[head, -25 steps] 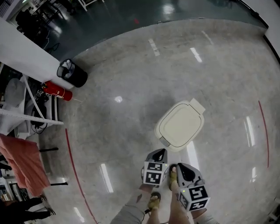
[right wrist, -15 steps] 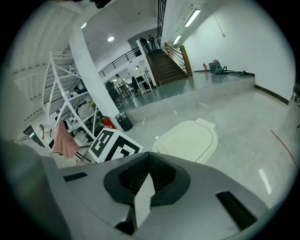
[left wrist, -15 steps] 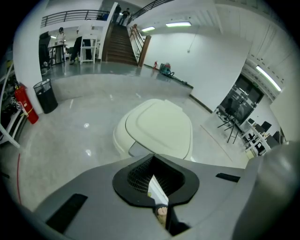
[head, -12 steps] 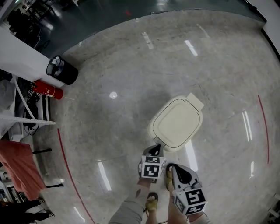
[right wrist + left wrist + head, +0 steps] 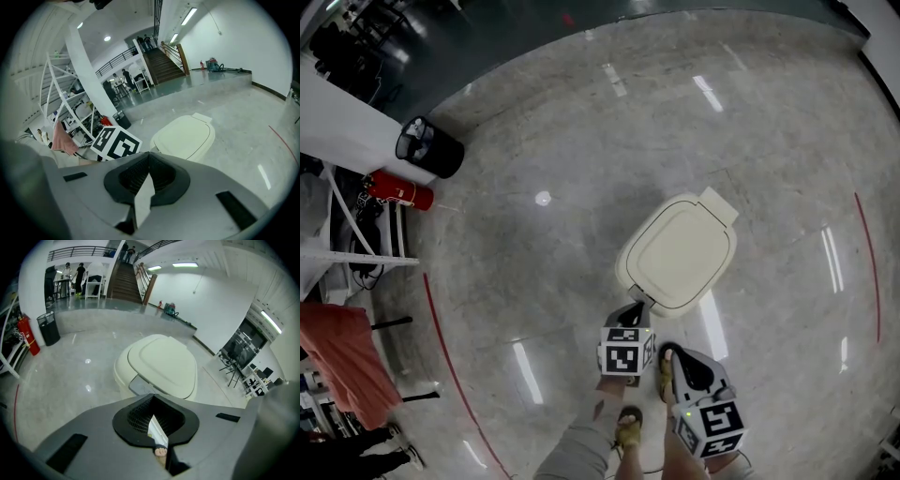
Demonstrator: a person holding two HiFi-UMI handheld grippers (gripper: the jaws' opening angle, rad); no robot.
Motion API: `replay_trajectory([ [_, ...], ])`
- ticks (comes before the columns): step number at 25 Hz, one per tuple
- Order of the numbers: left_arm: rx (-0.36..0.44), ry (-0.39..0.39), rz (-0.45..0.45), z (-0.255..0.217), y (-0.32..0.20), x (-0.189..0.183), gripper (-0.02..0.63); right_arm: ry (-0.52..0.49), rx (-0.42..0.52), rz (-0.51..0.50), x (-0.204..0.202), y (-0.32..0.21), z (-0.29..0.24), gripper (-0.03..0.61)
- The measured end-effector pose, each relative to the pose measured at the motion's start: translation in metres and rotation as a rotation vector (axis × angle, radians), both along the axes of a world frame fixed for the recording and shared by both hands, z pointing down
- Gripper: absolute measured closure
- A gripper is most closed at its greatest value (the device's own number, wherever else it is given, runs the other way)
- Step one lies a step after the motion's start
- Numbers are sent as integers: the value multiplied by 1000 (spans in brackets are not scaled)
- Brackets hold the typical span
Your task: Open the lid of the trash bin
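- The left gripper is held with its jaws brought together, and nothing is clamped between them; only a thin slit is left.
- The right gripper is likewise held closed and empty, and it is kept nearer to the person than the left one.
- Over the last second the left gripper has been carried forward, so that its tip is now set just beside the near-left edge of the trash bin. The right gripper has hardly been moved.
- The lid is seen lying flat and closed on the bin, which stands on the floor just beyond the grippers.
- From this the approach is judged nearly done, with the opening itself not yet begun. The grey panel at the bin's near edge is taken as the likely place to be pressed or lifted.
- Whether the left tip is touching the bin cannot be told in any view.
- The bin's body is mostly hidden under the lid in the head view.
- What the grey panel does cannot be made out.
- The person's legs are cut off at the near edge.
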State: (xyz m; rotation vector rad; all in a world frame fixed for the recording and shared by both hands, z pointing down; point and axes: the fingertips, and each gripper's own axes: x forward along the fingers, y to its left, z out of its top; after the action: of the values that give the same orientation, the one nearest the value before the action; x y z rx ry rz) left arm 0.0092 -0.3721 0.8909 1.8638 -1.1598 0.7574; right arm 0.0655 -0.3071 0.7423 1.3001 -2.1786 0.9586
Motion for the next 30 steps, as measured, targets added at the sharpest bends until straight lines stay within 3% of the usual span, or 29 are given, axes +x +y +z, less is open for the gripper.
replay_trajectory([
  [5,5,-38,43,3,1,0,611,-9,-3,-3,-3,2,-2,575],
  [24,-6,-55,42,0,-1,-1,611,-14,11,-13,-5,8,-9,575],
  [30,-22,-44,42,-21,11,2,611,-8,28,-6,-2,11,-23,575],
])
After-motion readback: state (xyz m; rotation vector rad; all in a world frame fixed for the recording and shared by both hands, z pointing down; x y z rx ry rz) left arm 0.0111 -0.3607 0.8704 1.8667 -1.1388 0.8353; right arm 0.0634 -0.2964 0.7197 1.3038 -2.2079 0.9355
